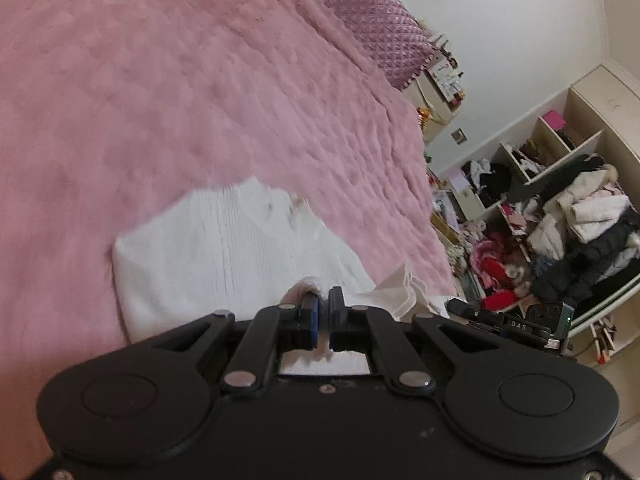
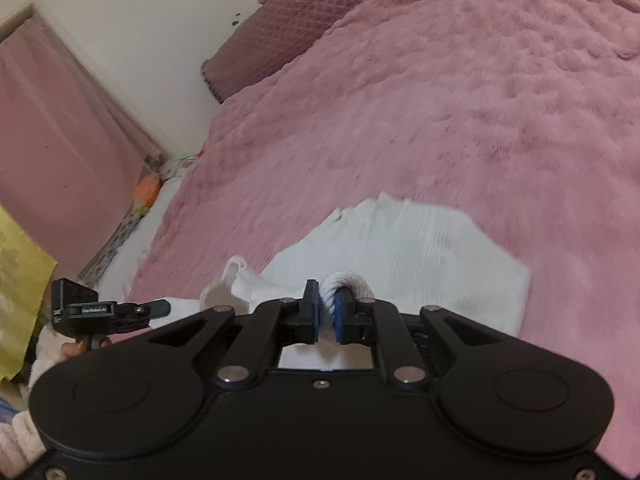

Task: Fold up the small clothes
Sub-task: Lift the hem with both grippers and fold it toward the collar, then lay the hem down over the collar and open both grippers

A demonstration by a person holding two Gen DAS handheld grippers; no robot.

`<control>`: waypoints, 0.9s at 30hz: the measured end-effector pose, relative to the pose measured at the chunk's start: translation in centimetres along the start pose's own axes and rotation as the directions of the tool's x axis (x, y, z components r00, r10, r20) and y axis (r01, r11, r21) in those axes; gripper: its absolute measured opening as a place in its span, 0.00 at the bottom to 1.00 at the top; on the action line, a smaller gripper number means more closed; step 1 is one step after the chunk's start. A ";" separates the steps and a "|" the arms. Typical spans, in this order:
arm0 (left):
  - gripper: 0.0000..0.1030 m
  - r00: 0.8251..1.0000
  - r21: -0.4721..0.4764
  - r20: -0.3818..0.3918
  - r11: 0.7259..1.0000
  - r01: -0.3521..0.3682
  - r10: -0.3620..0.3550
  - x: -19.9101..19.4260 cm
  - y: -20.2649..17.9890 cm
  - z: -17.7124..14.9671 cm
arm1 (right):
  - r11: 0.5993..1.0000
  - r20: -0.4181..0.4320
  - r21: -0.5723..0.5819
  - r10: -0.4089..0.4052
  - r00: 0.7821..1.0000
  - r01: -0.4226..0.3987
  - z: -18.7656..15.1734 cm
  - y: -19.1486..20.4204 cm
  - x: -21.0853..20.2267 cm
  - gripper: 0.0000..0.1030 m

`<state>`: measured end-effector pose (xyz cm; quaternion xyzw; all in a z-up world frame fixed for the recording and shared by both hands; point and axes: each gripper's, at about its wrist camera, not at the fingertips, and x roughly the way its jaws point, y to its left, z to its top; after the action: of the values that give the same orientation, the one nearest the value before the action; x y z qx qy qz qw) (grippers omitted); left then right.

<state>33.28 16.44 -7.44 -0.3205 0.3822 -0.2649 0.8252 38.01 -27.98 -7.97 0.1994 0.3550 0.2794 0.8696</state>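
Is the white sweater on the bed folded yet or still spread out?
Mostly spread: the white sweater lies flat on the pink blanket, with its near edge pinched in the left gripper and right gripper.

A home bedroom is shown: a bed (image 1: 200, 100) covered by a pink blanket (image 2: 440, 120), a pillow (image 2: 280, 32) at its head, and shelves (image 1: 560, 184) stuffed with clothes.

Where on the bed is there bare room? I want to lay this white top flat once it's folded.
The pink blanket lies bare from the white top up to the purple quilted pillow. Crowded: the near edge, where both the left gripper and the right gripper pinch the top.
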 end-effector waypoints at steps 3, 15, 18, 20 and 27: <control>0.02 1.000 -0.014 0.007 1.000 -0.018 0.018 2.2 1.3 2.6 | 1.000 0.005 0.013 -0.016 1.000 0.016 1.8 -1.0 2.3 0.08; 0.02 0.989 -0.095 -0.028 0.985 -0.144 0.142 9.8 6.9 6.9 | 0.989 -0.040 0.107 -0.102 0.994 0.106 4.5 -6.4 8.6 0.08; 0.04 0.980 -0.122 -0.038 0.973 -0.197 0.194 11.0 8.2 6.9 | 0.983 -0.061 0.137 -0.116 0.991 0.124 4.3 -7.6 10.3 0.08; 0.22 0.966 -0.160 -0.030 0.953 -0.257 0.255 11.1 9.1 7.1 | 0.977 -0.061 0.160 -0.134 0.989 0.142 4.1 -8.4 11.0 0.11; 0.31 0.972 -0.203 0.043 0.954 -0.219 0.232 8.6 9.6 7.5 | 0.972 0.062 0.179 -0.163 0.985 0.149 3.7 -8.9 8.6 0.39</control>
<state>45.97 19.29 -14.67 -0.3634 0.4130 -0.1193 0.8265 48.85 -29.90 -14.71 0.2566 0.3590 0.1702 0.8811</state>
